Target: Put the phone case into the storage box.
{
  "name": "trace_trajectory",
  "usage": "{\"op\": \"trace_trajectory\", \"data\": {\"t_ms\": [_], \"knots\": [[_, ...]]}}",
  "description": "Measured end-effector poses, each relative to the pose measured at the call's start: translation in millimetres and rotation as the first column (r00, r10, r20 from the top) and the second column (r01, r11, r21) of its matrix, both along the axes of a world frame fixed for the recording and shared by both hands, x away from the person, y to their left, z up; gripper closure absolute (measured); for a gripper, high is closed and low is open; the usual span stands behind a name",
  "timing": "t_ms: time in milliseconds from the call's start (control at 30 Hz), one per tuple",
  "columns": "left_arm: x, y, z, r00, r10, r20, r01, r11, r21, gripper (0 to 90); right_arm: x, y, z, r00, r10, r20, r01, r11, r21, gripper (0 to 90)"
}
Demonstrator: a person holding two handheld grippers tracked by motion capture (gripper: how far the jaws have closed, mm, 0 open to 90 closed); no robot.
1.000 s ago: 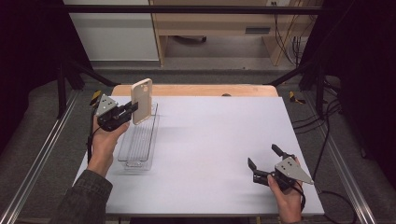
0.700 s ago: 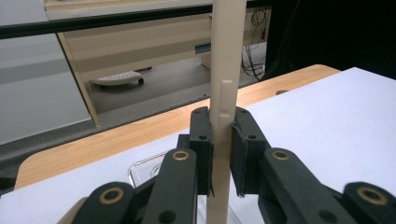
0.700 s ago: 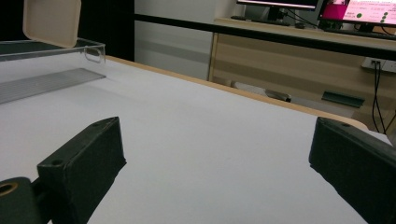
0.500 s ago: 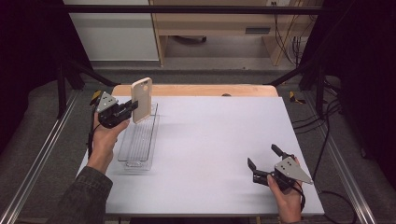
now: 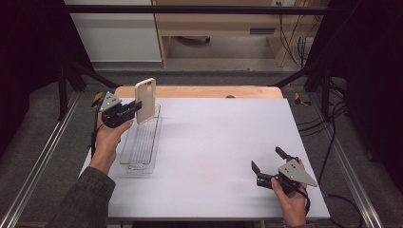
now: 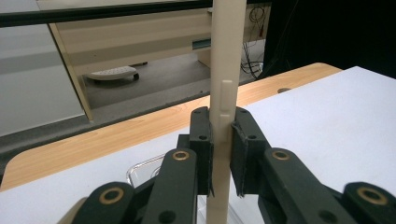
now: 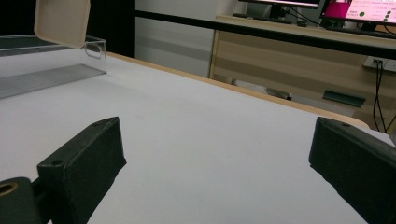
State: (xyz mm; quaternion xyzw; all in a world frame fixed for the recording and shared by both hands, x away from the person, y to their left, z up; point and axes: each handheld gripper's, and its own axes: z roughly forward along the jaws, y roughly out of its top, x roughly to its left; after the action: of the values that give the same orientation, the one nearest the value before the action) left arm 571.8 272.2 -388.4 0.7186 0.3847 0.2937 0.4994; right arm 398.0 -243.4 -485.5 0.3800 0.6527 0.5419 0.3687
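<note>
At the left of the tabletop (image 5: 214, 137), the left gripper (image 5: 134, 109) has its fingers (image 6: 201, 140) clamped on the edges of a beige phone case (image 5: 145, 100), held upright above the far end of a clear plastic tray (image 5: 140, 145). Well apart, at the near right, the right gripper (image 5: 267, 160) rests low over the bare tabletop, its fingers (image 7: 84, 165) spread wide, holding nothing.

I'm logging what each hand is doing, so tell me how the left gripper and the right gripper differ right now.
The left gripper is shut on the beige phone case, pinching its edge; the right gripper is open and holds nothing. The left gripper is raised over the clear tray at the table's left; the right gripper sits low at the near right corner. Both are black, two-jawed and hand-held.
</note>
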Motion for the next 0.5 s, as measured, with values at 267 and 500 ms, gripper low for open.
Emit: {"op": "trace_trajectory", "data": {"t_ms": [267, 500], "knots": [[4.0, 1.3, -3.3, 0.9998, 0.005, -0.017, -0.005, 1.0, -0.006, 79.5, -0.2, 0.2, 0.1, 1.0, 0.001, 0.001, -0.001, 1.0, 0.001, 3.2], [7.6, 1.8, -6.6, 0.9996, 0.004, -0.027, -0.005, 0.9999, -0.01, 79.5, 0.0, 0.0, -0.1, 1.0, 0.001, -0.001, -0.001, 1.0, 0.0, 3.2]]}}
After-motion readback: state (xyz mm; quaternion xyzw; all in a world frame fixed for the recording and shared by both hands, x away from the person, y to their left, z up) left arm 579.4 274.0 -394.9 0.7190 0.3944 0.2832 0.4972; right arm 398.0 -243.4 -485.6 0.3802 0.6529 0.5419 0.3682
